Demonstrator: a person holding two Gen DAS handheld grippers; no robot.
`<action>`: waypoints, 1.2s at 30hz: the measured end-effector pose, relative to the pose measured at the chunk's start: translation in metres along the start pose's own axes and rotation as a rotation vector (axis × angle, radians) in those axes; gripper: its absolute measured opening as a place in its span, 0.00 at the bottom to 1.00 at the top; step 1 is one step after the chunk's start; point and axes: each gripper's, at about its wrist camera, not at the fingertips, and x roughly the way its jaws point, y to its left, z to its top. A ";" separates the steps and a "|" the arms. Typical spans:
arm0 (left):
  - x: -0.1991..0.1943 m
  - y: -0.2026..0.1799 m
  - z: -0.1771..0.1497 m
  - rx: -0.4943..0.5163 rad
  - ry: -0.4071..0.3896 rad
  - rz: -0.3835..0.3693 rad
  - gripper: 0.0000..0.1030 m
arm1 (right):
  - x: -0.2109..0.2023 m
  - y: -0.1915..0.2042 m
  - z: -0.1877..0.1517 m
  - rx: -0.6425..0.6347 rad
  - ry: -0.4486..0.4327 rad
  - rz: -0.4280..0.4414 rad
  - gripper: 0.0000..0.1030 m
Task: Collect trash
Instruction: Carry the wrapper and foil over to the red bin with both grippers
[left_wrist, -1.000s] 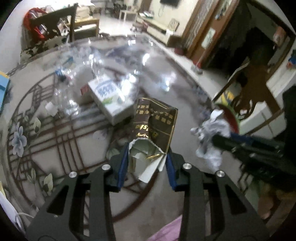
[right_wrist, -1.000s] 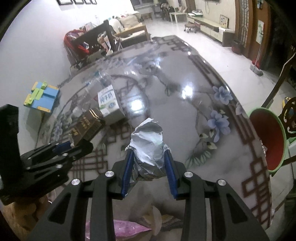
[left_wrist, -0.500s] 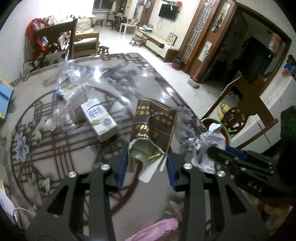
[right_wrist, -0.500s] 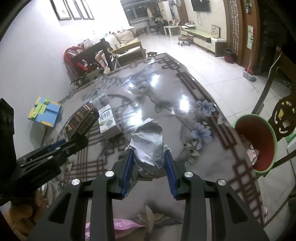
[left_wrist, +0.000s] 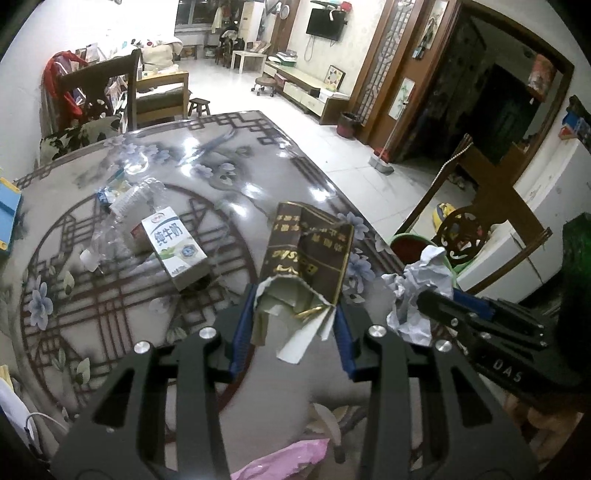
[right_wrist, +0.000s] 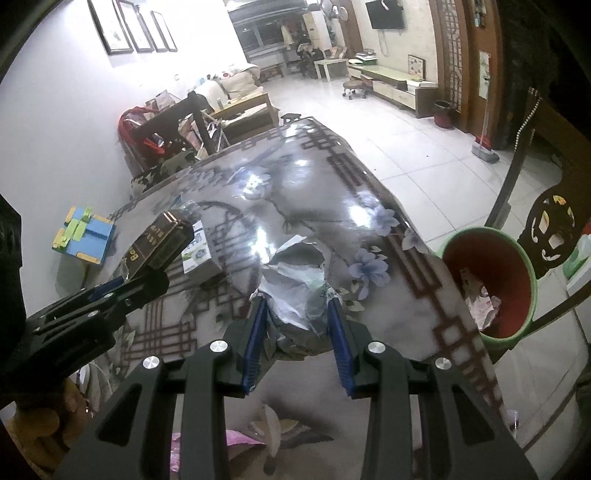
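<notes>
1. Brown and gold, the torn carton (left_wrist: 306, 258) fills the middle of the left wrist view, its ragged lower end clamped between the blue pads of the left gripper (left_wrist: 291, 325), held up off the patterned bench (left_wrist: 229, 173).
2. Beyond the carton and to its left, a white milk box (left_wrist: 175, 245) lies flat on the bench, and a crushed clear bottle (left_wrist: 118, 214) lies just beside the milk box on its far side.
3. Right of the carton, the right gripper (left_wrist: 436, 306) comes in from the side, its jaws clenched on a crumpled paper wad (left_wrist: 421, 291).
4. In the right wrist view, that paper wad (right_wrist: 295, 291) sits squeezed between the blue pads of the right gripper (right_wrist: 295, 325), lifted above the bench (right_wrist: 369, 206).
5. Left of the wad, the left gripper (right_wrist: 147, 275) holds the brown carton (right_wrist: 159, 243), with the milk box (right_wrist: 199, 254) just behind the carton on the bench.
6. Right of the wad, past the bench edge, a green-rimmed red bin (right_wrist: 491, 280) stands on the floor with some pale scraps inside.
</notes>
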 end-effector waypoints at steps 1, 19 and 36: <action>0.001 -0.002 0.000 0.001 0.002 -0.001 0.37 | 0.000 -0.002 0.000 0.005 0.000 -0.001 0.32; 0.029 -0.039 0.012 0.016 0.034 -0.017 0.38 | -0.001 -0.049 0.007 0.060 0.012 -0.035 0.32; 0.066 -0.085 0.033 0.030 0.054 -0.034 0.38 | -0.001 -0.109 0.023 0.092 0.023 -0.064 0.32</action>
